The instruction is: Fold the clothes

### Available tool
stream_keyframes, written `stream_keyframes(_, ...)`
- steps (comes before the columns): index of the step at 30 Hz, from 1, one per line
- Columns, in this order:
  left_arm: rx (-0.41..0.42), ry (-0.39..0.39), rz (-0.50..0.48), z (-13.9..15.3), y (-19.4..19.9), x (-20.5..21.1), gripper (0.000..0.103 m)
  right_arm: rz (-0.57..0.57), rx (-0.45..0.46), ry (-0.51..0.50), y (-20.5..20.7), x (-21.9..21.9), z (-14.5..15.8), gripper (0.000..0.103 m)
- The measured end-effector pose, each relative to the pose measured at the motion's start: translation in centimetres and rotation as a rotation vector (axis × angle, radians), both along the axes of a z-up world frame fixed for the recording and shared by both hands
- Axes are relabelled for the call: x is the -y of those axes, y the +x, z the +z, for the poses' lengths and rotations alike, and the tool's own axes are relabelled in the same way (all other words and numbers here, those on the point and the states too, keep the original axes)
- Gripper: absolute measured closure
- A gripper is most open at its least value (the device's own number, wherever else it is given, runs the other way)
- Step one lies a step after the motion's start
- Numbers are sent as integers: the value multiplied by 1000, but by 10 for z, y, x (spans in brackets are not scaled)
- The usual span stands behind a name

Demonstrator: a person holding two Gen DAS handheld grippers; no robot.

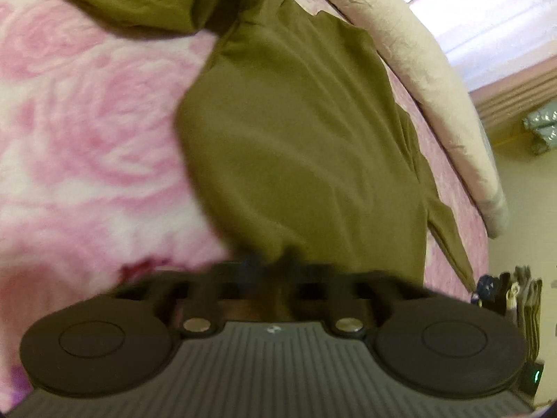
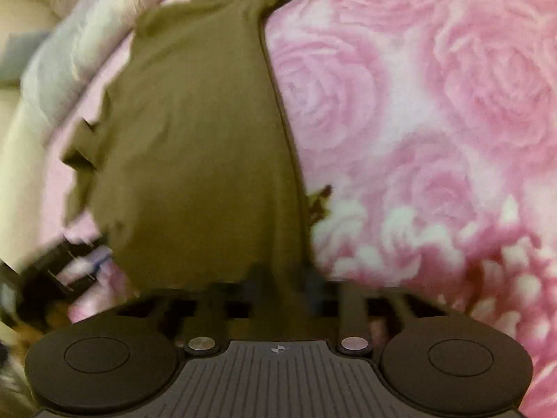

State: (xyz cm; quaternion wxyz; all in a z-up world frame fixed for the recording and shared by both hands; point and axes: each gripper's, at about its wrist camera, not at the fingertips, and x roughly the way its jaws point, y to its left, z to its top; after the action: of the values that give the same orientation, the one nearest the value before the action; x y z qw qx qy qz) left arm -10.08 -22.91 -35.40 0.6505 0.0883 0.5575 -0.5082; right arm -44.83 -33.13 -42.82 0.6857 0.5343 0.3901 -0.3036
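Observation:
An olive-green garment (image 1: 299, 132) lies stretched over a pink rose-print bedspread (image 1: 87, 132), with a bunched sleeve (image 1: 167, 3) at the far end. My left gripper (image 1: 269, 264) is shut on the garment's near edge, and the cloth rises into its blurred fingers. In the right wrist view the same olive garment (image 2: 195, 146) runs from the far top down to my right gripper (image 2: 285, 278), which is shut on its near hem. Motion blur hides both sets of fingertips.
The rose bedspread (image 2: 435, 122) fills the right of the right wrist view. A cream quilt or pillow edge (image 1: 435, 87) runs along the bed's side. Beyond it are pale floor, a silver bag (image 1: 543, 129) and dark items (image 1: 522, 299).

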Motion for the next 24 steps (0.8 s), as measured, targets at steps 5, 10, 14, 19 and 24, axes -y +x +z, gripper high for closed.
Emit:
stream_keyframes(5, 52, -32, -108, 7, -30, 41, 90, -114, 32, 57, -29, 20, 5, 99)
stream_keyframes(10, 55, -57, -342, 3, -93, 69, 62, -265, 43, 69, -56, 48, 10, 99)
stream_keyframes(14, 10, -53, -286, 4, -81, 35, 61, -310, 66, 127, -62, 58, 5, 97)
stream_keyframes(19, -21, 2, -203, -4, -42, -3, 61, -320, 102, 90, -58, 51, 1, 42)
stream_keyframes(24, -31, 46, -125, -30, -24, -12, 66, -288, 89, 76, -59, 51, 4, 43)
